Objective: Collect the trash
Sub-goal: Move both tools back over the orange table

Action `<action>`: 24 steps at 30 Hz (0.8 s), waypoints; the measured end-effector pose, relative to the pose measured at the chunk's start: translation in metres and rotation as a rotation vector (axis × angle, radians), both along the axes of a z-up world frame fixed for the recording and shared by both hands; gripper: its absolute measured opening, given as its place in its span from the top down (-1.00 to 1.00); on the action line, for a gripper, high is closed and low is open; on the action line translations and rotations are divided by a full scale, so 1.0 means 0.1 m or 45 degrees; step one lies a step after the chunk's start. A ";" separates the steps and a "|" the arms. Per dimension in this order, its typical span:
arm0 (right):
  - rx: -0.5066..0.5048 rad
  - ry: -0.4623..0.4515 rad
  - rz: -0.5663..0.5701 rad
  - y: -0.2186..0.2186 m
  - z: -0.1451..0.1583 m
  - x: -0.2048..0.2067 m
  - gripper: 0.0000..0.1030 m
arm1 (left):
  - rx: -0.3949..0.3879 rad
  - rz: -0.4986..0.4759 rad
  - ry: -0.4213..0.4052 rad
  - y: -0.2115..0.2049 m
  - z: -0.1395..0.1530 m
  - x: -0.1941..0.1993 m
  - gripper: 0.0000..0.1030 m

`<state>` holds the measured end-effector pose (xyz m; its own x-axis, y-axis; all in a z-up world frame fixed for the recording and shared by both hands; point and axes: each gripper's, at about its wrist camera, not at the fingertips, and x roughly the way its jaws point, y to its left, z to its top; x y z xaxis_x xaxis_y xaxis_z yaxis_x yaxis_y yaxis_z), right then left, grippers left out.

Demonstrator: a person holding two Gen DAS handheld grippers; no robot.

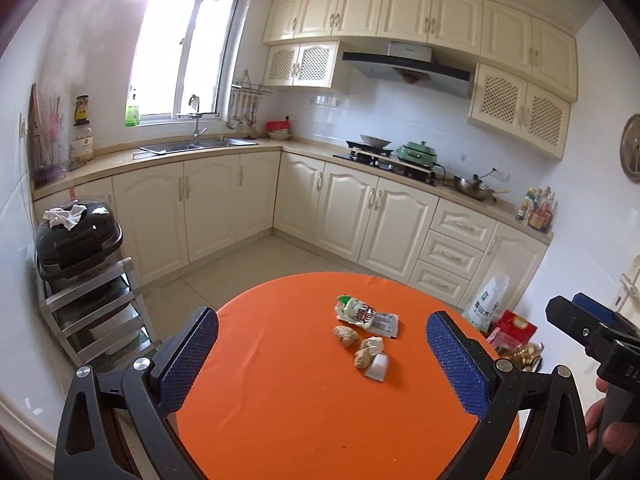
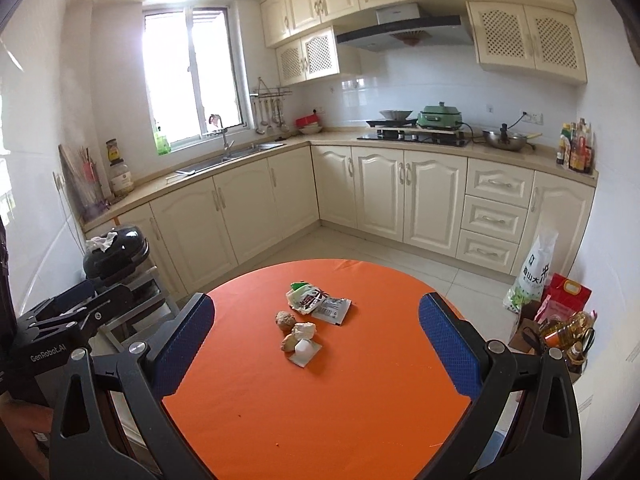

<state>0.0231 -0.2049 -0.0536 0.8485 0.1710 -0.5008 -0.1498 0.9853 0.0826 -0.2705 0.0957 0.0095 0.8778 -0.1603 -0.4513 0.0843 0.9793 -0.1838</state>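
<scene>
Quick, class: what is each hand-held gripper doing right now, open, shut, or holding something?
Left hand-held gripper: open, holding nothing, above the orange table.
Right hand-held gripper: open, holding nothing; the trash pile lies untouched ahead.

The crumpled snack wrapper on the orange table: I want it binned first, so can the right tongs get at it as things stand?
Probably yes. The right tongs are open and the crumpled snack wrapper lies uncovered ahead of them.
</scene>
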 end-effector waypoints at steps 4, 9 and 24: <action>-0.019 0.074 0.012 0.10 -0.24 0.18 -1.00 | 0.009 0.021 0.040 -0.06 -0.10 0.04 -0.98; -0.054 0.257 0.013 0.20 -0.75 0.57 -1.00 | -0.003 0.025 0.127 -0.09 -0.21 0.32 -0.98; -0.079 0.608 0.042 0.31 -2.04 1.47 -0.34 | 0.038 -0.007 0.378 -0.58 -0.34 1.83 -0.98</action>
<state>0.1696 -0.1743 -0.2576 0.5161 0.1514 -0.8430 -0.1403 0.9859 0.0911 -0.0872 0.0372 -0.0246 0.7060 -0.1478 -0.6926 0.0368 0.9843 -0.1725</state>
